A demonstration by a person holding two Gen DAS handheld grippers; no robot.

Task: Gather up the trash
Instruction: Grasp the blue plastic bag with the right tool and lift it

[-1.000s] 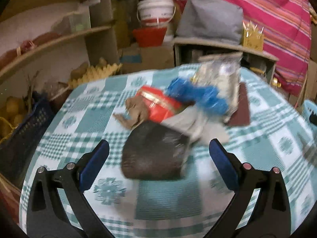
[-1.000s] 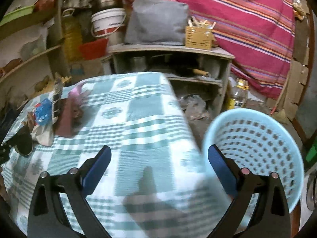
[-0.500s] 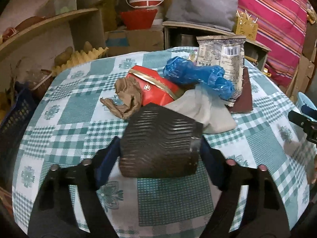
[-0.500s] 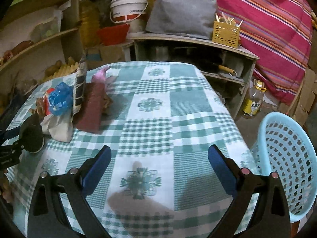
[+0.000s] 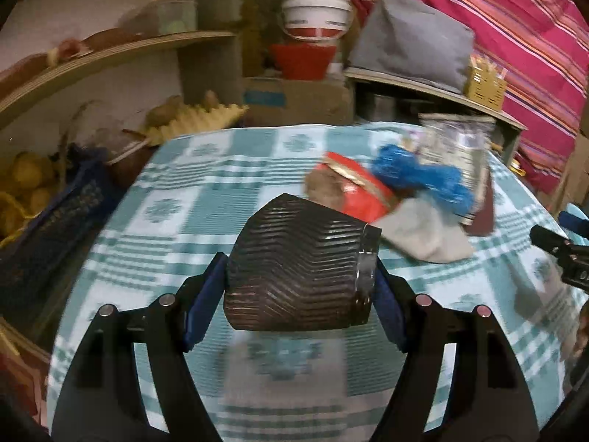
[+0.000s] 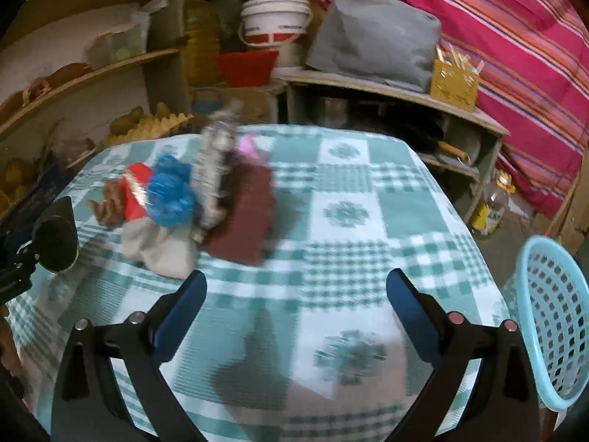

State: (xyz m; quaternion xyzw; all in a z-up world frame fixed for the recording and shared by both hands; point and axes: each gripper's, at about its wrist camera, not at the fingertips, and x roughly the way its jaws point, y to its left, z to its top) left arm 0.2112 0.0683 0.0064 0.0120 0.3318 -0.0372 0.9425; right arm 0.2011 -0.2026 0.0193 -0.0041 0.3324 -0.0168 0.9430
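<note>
In the left wrist view, the left gripper (image 5: 300, 287) sits at the lower centre of the frame, its blue pads clamped on the two sides of a dark brown ridged plastic container (image 5: 294, 269), which is held clear above the desk (image 5: 206, 199) with its green-and-white checked cloth. Its jaws have just been closing, with this container between them. Behind it, at the centre right of that frame, the rest of the trash lies in a heap: a crumpled brown paper (image 5: 324, 188), a red foil packet (image 5: 359, 189), a blue crumpled plastic bag (image 5: 416, 175), a silver printed wrapper (image 5: 456, 147) standing upright, and a grey-white cloth (image 5: 423, 235).

In the right wrist view, the right gripper (image 6: 296, 302) hangs at the lower centre with its jaws wide apart and nothing between them, over bare checked cloth. A light blue perforated plastic basket (image 6: 552, 316) stands at the right edge of that frame, beside the desk and well apart from the heap.
</note>
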